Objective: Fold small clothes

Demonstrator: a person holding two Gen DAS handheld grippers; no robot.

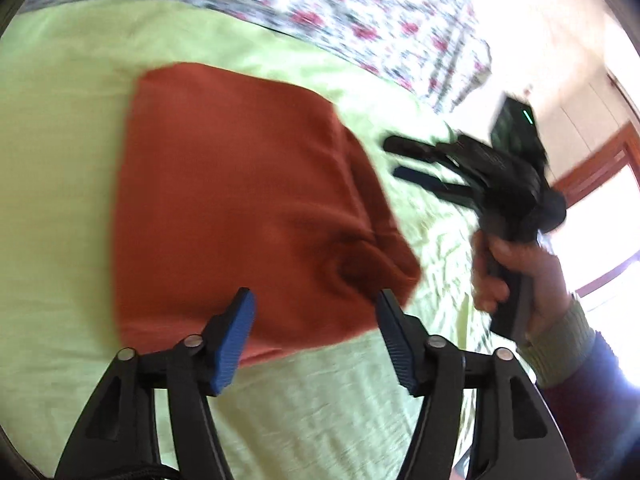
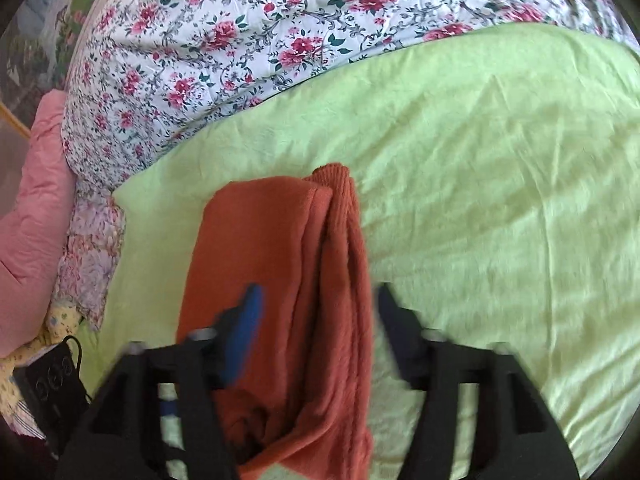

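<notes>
Lying folded on the green sheet (image 1: 60,208), toward its floral-quilt (image 2: 240,40) edge, a rust-orange knitted garment (image 1: 240,200) is recorded as a compact rectangle with a rumpled corner nearest the left gripper (image 1: 316,340). That gripper's blue-padded fingers (image 1: 234,344) are held wide, nothing between them. The right gripper (image 2: 316,328), carried in a hand (image 1: 516,280), is likewise spread, the cloth's layered edge merely seen below; contact is probably absent, though blur obscures this. A fold is judged just released. Next, smoothing the bunched corner or a final fold is called for.
</notes>
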